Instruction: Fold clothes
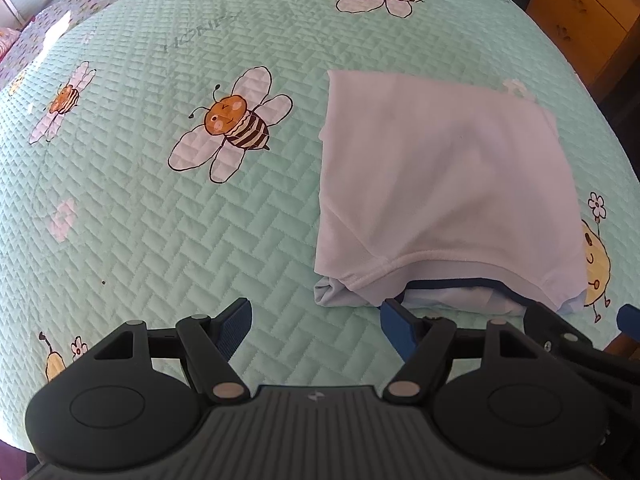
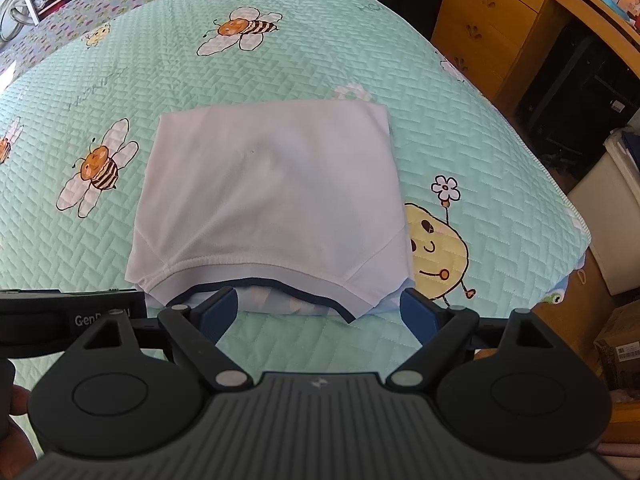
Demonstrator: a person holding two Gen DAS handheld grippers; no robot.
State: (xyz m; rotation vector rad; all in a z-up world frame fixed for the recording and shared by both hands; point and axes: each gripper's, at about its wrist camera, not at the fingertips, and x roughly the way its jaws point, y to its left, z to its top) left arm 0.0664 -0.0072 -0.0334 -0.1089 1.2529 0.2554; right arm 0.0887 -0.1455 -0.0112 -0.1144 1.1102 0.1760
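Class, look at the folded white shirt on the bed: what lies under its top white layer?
Beneath the white shirt, a navy-trimmed edge and pale blue fabric peek out at the near side, resting on the quilt. The rest is covered.

Smooth white cloth shirt (image 2: 272, 184), quilted matt bedspread (image 2: 280, 60), glossy wooden drawers (image 2: 484, 12)

You've got mint-green quilted bedspread w/ bee prints (image 2: 280, 64), yellow wooden drawer unit (image 2: 480, 20) at right, white cabinet (image 2: 612, 208) nearby, daylight.
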